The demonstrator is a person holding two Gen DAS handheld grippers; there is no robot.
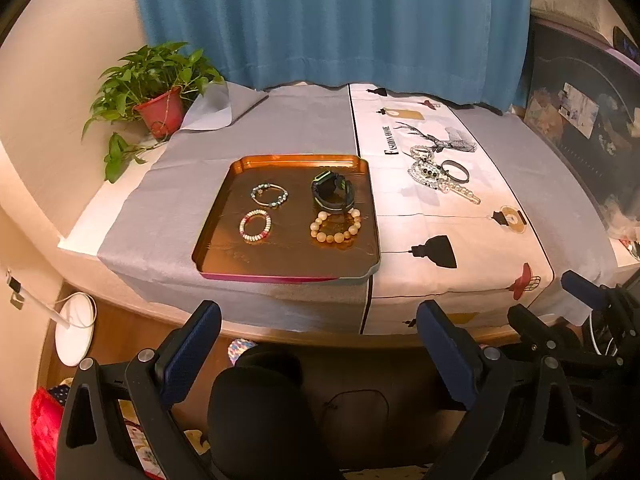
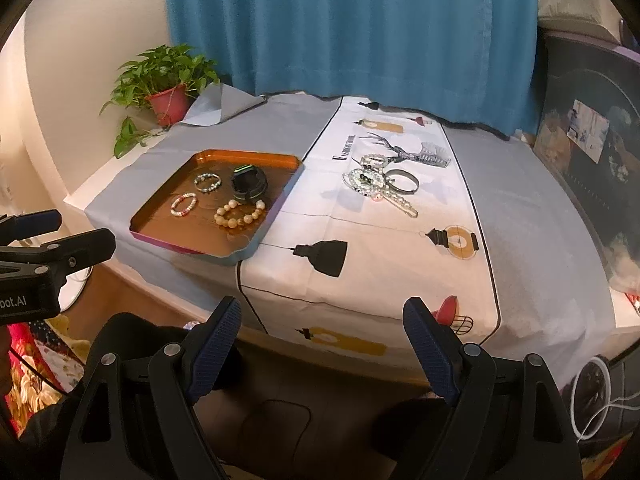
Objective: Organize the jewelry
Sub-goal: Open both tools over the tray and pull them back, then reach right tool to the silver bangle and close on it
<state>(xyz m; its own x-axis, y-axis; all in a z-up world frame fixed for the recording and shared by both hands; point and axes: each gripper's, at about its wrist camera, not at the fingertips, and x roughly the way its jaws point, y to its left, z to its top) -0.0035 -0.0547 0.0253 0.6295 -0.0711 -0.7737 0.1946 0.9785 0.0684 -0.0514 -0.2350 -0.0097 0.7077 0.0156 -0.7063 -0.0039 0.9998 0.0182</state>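
An orange tray [image 1: 224,216] [image 2: 168,208] lies on the table and holds a blue-bead bracelet [image 1: 269,195], a pink-and-white bracelet [image 1: 255,226], a black-and-green watch [image 1: 333,193] [image 2: 249,186] and a cream bead bracelet [image 1: 335,227] [image 2: 239,213]. A pile of loose jewelry [image 1: 434,174] [image 2: 376,182] with a dark bangle [image 1: 456,171] lies on the white cloth to the tray's right. My left gripper [image 1: 320,340] is open and empty, held off the table's front edge. My right gripper [image 2: 322,340] is also open and empty there.
A potted plant [image 1: 156,92] [image 2: 168,84] stands at the table's back left corner. A blue curtain [image 1: 332,20] hangs behind. A dark cabinet [image 1: 580,140] stands at the right. A black chair back [image 1: 260,400] sits below the table's front edge.
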